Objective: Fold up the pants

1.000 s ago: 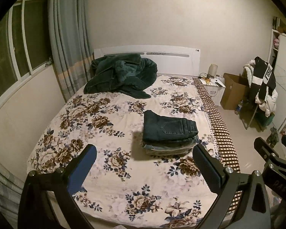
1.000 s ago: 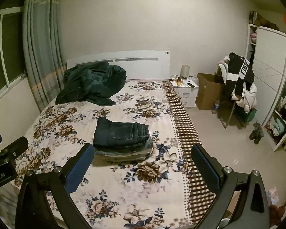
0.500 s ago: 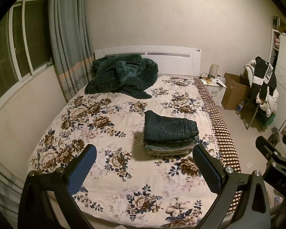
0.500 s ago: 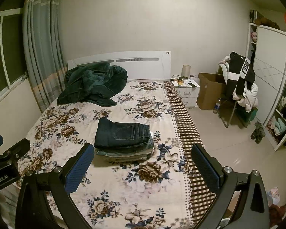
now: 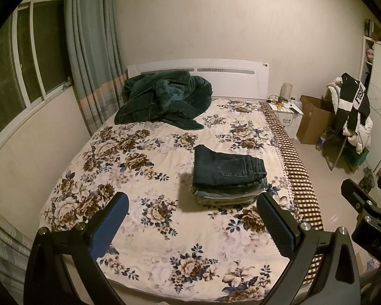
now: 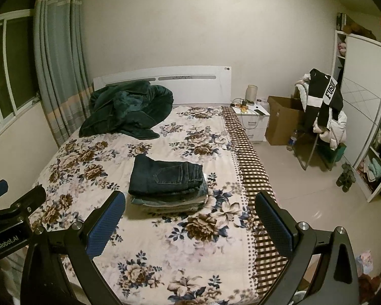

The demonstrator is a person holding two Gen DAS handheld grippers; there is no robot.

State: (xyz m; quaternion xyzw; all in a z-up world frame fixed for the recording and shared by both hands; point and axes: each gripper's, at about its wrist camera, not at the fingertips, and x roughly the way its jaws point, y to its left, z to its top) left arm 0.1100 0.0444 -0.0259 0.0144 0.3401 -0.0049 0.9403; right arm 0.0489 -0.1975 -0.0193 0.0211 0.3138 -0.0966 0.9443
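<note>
A stack of folded pants lies on the flowered bed, right of its middle, with dark blue jeans on top. My left gripper hovers open above the foot of the bed, nothing between its blue pads. My right gripper is open too and holds nothing, just short of the stack. Each gripper shows at the other view's edge: the right gripper's body and the left gripper's body.
A rumpled dark green blanket sits by the white headboard. Right of the bed are a white nightstand, a cardboard box, a chair piled with clothes and a wardrobe. Curtains and a window line the left wall.
Both grippers have drifted back and slightly left from the bed, so the stack appears a little further right. Their jaws stay equally wide.
</note>
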